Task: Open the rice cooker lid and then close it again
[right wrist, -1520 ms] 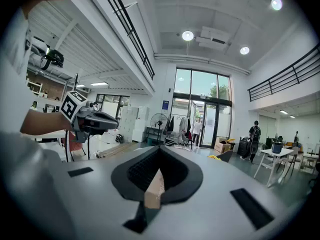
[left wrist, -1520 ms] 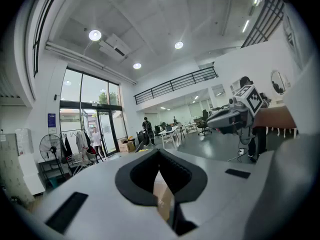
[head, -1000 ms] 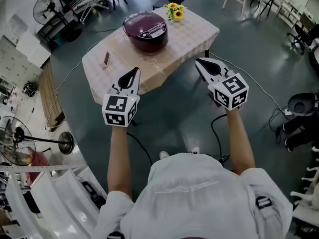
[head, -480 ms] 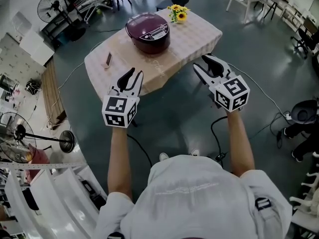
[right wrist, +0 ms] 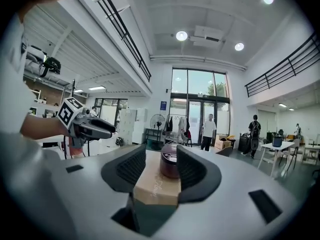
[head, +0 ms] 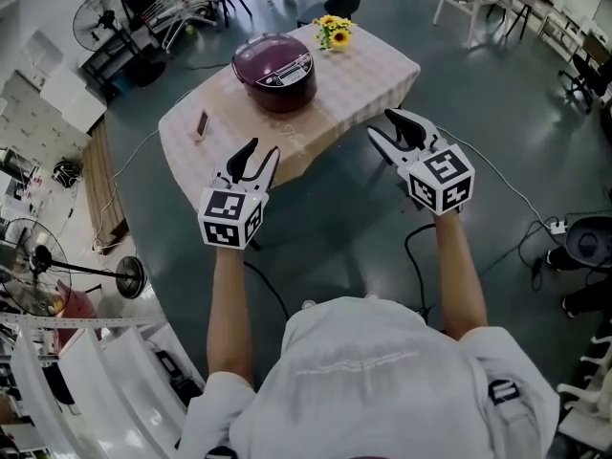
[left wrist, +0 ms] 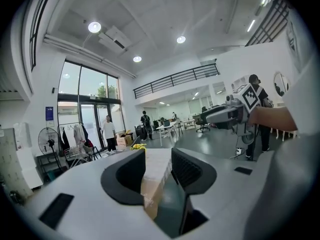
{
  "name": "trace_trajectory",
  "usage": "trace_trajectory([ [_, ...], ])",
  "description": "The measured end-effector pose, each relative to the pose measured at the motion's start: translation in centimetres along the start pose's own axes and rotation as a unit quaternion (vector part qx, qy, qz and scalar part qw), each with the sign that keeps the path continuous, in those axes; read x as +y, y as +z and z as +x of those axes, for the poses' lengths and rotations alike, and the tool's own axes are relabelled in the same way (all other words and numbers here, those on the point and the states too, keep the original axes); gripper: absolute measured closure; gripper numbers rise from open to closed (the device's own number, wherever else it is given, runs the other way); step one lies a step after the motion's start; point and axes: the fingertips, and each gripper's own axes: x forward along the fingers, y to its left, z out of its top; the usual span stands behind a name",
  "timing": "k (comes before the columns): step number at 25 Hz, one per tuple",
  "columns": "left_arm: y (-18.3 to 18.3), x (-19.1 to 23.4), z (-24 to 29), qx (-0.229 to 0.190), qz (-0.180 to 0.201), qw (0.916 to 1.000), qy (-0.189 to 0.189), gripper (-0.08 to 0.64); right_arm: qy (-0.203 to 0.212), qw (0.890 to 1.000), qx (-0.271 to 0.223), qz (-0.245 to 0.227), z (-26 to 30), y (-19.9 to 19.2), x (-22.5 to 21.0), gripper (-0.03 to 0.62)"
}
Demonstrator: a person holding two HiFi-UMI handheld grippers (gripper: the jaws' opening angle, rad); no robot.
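Note:
The dark maroon rice cooker (head: pixel 274 70) stands with its lid down on a table under a beige cloth (head: pixel 363 70). In the right gripper view the rice cooker (right wrist: pixel 170 165) shows far off between the jaws. Both grippers hover in the air short of the table's near edge, well apart from the cooker. My left gripper (head: pixel 260 153) (left wrist: pixel 157 156) is open; its jaws have just been opening and nothing is between them. My right gripper (head: pixel 382 125) (right wrist: pixel 161 156) is open too, its jaws also just opened and likewise empty.
Yellow flowers (head: pixel 334 29) stand behind the cooker, and a small dark phone-like object (head: pixel 202 122) lies on the table's left part. A standing fan (head: pixel 57 275) is on the floor at the left; cables (head: pixel 535 223) run on the right. People stand far off by the glass doors (right wrist: pixel 207 131).
Both grippers' jaws were shut and now stand apart. Both hands have moved a little forward toward the table.

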Motion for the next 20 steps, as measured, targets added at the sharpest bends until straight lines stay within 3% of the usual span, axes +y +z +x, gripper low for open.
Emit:
trace_trajectory([
  [11,0.6,-3.8,2.2,0.011,-0.013,0.9993,0.035,0.382,0.018,1.0,-0.002,0.002,-3.0,-1.6,-4.4,0.4],
  [20,0.5,-3.3,4.4,0.018,-0.014,0.9989,0.041,0.388,0.018,1.0,0.002,0.009,-1.6,-2.7,-6.6,0.399],
])
